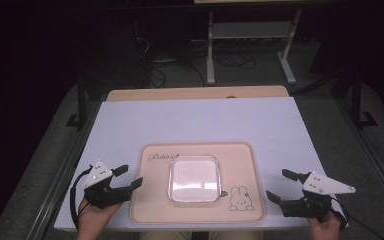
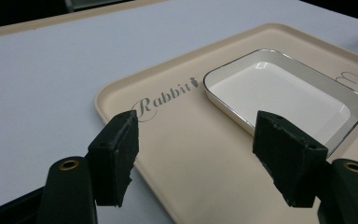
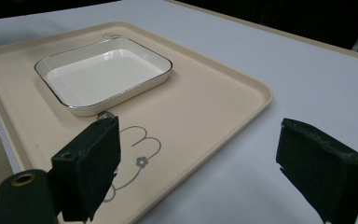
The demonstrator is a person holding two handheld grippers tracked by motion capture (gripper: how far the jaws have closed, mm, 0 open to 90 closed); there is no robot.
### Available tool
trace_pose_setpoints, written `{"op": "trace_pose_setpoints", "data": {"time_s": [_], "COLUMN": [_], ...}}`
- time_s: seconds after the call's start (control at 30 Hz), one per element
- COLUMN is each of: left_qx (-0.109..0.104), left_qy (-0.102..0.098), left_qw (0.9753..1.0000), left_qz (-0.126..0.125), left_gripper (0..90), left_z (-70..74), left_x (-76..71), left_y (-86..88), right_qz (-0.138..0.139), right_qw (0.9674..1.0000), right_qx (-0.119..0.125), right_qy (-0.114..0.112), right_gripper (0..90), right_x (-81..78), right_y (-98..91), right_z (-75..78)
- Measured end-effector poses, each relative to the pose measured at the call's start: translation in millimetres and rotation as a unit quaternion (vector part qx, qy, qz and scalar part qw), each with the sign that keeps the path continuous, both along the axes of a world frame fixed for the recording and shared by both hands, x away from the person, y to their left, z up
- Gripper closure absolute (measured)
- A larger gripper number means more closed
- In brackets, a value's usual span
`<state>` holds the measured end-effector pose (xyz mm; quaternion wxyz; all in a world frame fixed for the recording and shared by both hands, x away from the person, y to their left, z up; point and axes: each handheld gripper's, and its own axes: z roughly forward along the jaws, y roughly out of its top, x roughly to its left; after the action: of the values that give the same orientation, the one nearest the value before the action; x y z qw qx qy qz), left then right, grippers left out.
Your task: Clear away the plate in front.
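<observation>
Nearest the person, the left gripper [image 1: 128, 176] hangs just off the tray's [image 1: 145, 210] near left corner, jaws spread wide with nothing between them; in the left gripper view they frame the tray's edge and bare beige surface. The right gripper [image 1: 282, 186] sits just off the tray's right edge, near its front corner, jaws likewise apart and empty, with the table [image 3: 307, 84] showing between them in the right gripper view.

The tray lies flat on the table, close to the person's edge. On it, near its middle, rests the dish [image 1: 194, 179], white, shallow and empty, level and touching neither gripper. The rabbit drawing [image 1: 241, 198] sits just beside the dish toward the tray's near right corner; the "Rabbit" lettering [image 2: 161, 99] lies beyond the dish toward the tray's far left corner.

Judging from this layout, the dish looks placed: it stands squarely on the tray and both grippers are clear of it. Little seems left beyond drawing the hands away, unless something is yet to go into the dish. Past the tray, the table carries nothing else.
</observation>
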<state>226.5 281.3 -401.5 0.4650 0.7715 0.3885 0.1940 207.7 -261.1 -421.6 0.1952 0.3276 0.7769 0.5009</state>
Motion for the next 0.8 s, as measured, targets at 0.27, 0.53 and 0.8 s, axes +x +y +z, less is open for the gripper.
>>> {"op": "trace_pose_setpoints", "data": {"time_s": [0.27,0.53,0.8], "left_qx": [0.002,0.013,0.010], "left_qy": [-0.008,-0.011,0.003], "left_qw": [1.0000,0.9999,0.9999], "left_qz": [0.003,-0.001,-0.013], "left_gripper": [26.9,25.8,25.7], "left_z": [-5.3,-14.0,-20.0], "left_x": [-9.8,-19.0,-18.6], "left_y": [11.7,17.7,11.7], "right_qz": [-0.005,-0.010,-0.009], "right_qw": [1.0000,0.9999,0.9999], "right_qx": [0.001,0.000,-0.003], "right_qy": [0.001,0.004,0.009], "right_gripper": [12.9,12.9,12.9], "right_x": [0.0,0.0,0.7], "right_y": [-2.7,-3.7,-0.7], "right_z": [-0.2,-1.1,-2.7]}}
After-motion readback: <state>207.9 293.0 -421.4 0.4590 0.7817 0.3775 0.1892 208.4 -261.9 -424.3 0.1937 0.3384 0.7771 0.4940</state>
